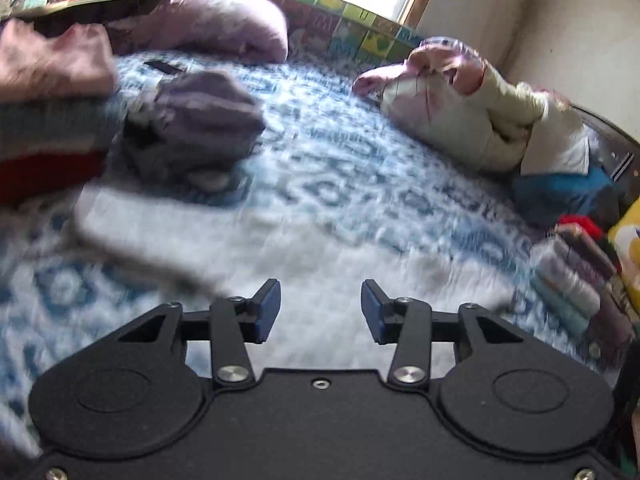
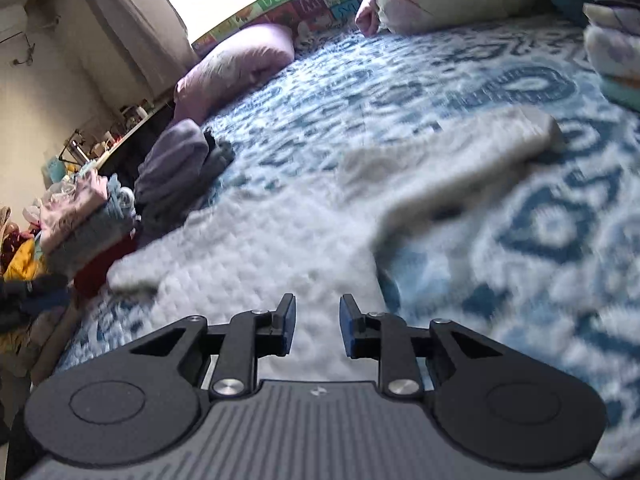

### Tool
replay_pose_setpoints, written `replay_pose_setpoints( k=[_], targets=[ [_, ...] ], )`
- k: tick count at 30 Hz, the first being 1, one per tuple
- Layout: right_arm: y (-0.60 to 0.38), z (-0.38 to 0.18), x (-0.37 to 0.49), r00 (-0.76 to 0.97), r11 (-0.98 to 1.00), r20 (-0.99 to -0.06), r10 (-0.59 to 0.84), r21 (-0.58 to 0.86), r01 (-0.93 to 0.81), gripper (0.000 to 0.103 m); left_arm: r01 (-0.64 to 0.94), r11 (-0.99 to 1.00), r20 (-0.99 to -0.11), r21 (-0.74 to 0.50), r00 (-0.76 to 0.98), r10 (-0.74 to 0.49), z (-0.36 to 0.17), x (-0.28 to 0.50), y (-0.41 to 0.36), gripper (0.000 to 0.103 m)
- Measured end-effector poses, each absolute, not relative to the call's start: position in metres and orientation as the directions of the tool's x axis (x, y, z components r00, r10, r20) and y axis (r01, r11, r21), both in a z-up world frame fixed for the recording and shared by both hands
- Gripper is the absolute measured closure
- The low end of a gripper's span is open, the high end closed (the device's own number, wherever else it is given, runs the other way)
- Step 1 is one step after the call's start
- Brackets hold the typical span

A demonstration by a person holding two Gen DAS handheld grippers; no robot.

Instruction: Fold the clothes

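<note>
Left gripper point(image 1: 321, 308) is sitting wide open, nothing between its blue pads point(image 1: 267, 312), gripping nothing. It is hovering over the near edge of the white garment point(image 1: 224, 240), which is lying spread flat on the blue-and-white patterned bedspread point(image 1: 360, 152) (both frames are motion-blurred, so contact with the cloth cannot be told).

Right gripper point(image 2: 317, 324) is also sitting open, gap narrower than the left one, nothing clamped. White garment point(image 2: 320, 216) is showing right past its fingertips point(image 2: 289, 322), one sleeve point(image 2: 472, 148) stretching out to the right across the bedspread point(image 2: 400, 80).

Everything else, placed relative to the white garment:
- Crumpled purple-grey clothing point(image 1: 192, 128) is lying just beyond its far left corner.
- Stack of folded clothes point(image 1: 52, 112) (pink on top, red at bottom) is sitting to its left, near that corner.
- Pink pillow point(image 1: 224, 24) is lying well beyond it, at the bed's far edge.
- Pink-and-cream bundle point(image 1: 460, 108) is sitting far right beyond it, well apart.
- Second folded stack point(image 1: 576, 276) is sitting to its right, near the bed edge.
</note>
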State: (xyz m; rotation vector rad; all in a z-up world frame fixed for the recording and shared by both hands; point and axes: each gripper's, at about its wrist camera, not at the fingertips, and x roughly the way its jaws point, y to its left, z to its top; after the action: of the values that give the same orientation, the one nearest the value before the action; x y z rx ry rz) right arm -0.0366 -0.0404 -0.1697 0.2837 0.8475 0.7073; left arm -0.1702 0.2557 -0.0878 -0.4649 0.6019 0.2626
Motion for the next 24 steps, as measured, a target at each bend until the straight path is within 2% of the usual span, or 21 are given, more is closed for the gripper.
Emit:
replay_pose_setpoints(
  k=[1, 3, 5, 6, 9, 10, 12, 13, 18, 20, 21, 22, 24],
  targets=[
    [-0.045, -0.173, -0.027, 0.465, 0.746, -0.584, 0.666, 0.511, -0.427, 0.077, -0.366, 0.863, -0.599, -0.349, 0.795, 0.095, -0.091, -0.156, 0.258, 0.060],
    [-0.060, -0.186, -0.004, 0.490, 0.758, -0.584, 0.647, 0.558, -0.337, 0.069, -0.362, 0.857, -0.603, -0.365, 0.794, 0.078, -0.097, -0.129, 0.263, 0.060],
    [-0.076, -0.199, 0.020, 0.514, 0.761, -0.586, 0.627, 0.601, -0.243, 0.057, -0.359, 0.847, -0.608, -0.392, 0.792, 0.055, -0.108, -0.106, 0.268, 0.060],
    [-0.084, -0.206, 0.031, 0.525, 0.759, -0.588, 0.616, 0.621, -0.196, 0.055, -0.358, 0.838, -0.610, -0.412, 0.792, 0.038, -0.119, -0.099, 0.271, 0.060],
    [-0.108, -0.225, 0.066, 0.555, 0.739, -0.596, 0.581, 0.672, -0.051, 0.053, -0.342, 0.808, -0.584, -0.480, 0.812, -0.002, -0.156, -0.094, 0.277, 0.060],
    [-0.116, -0.232, 0.077, 0.564, 0.727, -0.600, 0.568, 0.686, -0.003, 0.057, -0.345, 0.801, -0.593, -0.489, 0.805, -0.015, -0.167, -0.095, 0.278, 0.060],
    [-0.138, -0.246, 0.097, 0.596, 0.625, -0.550, 0.585, 0.774, 0.101, 0.057, -0.356, 0.789, -0.621, -0.502, 0.783, -0.042, -0.188, -0.096, 0.278, 0.060],
    [-0.145, -0.249, 0.104, 0.618, 0.598, -0.539, 0.572, 0.790, 0.136, 0.056, -0.361, 0.792, -0.640, -0.492, 0.767, -0.048, -0.193, -0.095, 0.277, 0.060],
    [-0.162, -0.261, 0.134, 0.700, 0.511, -0.506, 0.505, 0.828, 0.230, 0.054, -0.331, 0.807, -0.622, -0.490, 0.781, -0.058, -0.190, -0.094, 0.275, 0.060],
    [-0.159, -0.262, 0.141, 0.704, 0.514, -0.509, 0.495, 0.825, 0.235, 0.065, -0.336, 0.811, -0.631, -0.479, 0.774, -0.053, -0.193, -0.095, 0.274, 0.060],
    [-0.157, -0.261, 0.143, 0.700, 0.527, -0.515, 0.495, 0.818, 0.229, 0.076, -0.342, 0.810, -0.638, -0.476, 0.768, -0.050, -0.195, -0.095, 0.274, 0.060],
    [-0.155, -0.260, 0.145, 0.696, 0.540, -0.521, 0.495, 0.812, 0.224, 0.095, -0.349, 0.808, -0.642, -0.475, 0.765, -0.047, -0.196, -0.096, 0.275, 0.060],
    [-0.156, -0.242, 0.125, 0.729, 0.573, -0.513, 0.453, 0.794, 0.203, 0.095, -0.358, 0.804, -0.645, -0.475, 0.763, -0.042, -0.197, -0.096, 0.275, 0.060]
  ],
)
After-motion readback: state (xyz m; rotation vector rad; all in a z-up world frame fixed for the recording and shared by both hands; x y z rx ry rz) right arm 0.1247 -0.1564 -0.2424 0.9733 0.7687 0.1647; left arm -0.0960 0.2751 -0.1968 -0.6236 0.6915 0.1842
